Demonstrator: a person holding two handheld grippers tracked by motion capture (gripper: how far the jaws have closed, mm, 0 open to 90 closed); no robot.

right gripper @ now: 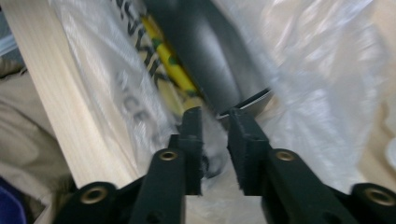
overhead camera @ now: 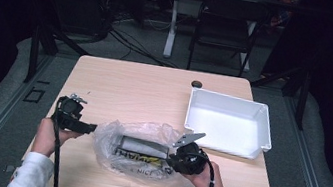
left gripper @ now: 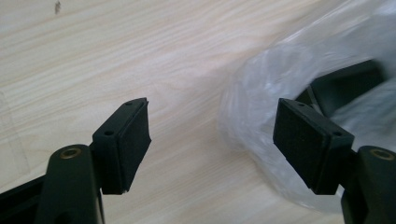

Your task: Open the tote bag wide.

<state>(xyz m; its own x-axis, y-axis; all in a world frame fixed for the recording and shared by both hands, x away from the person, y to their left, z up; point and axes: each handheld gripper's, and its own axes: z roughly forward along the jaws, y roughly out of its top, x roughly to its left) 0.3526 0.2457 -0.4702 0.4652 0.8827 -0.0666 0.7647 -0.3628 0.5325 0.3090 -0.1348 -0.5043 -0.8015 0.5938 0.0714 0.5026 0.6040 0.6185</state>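
Wooden bench [overhead camera: 130, 87], frame centre: plastic bag [overhead camera: 137, 152], contents inside. Right gripper [right gripper: 215, 122] fingers pinching bag film; left gripper [left gripper: 212, 140] fingers wide. White tray [overhead camera: 251, 150] unfilled; unpacking barely begun.

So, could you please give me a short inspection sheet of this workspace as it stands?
Surface: light wooden table, bare around the work.
Job's things: crumpled clear plastic bag lying near the front edge, with a dark cylindrical package with yellow print inside it.
Clutter: empty white rectangular plastic bin at the right; small dark round spot near the far edge.
Grippers: left gripper has its jaws wide apart at the bag's edge, holding nothing; right gripper has its jaws close together, pinching bag film.
Cables: black cable trails back along the left hand.
Surroundings: dark room, folding chair and floor cables beyond the table.
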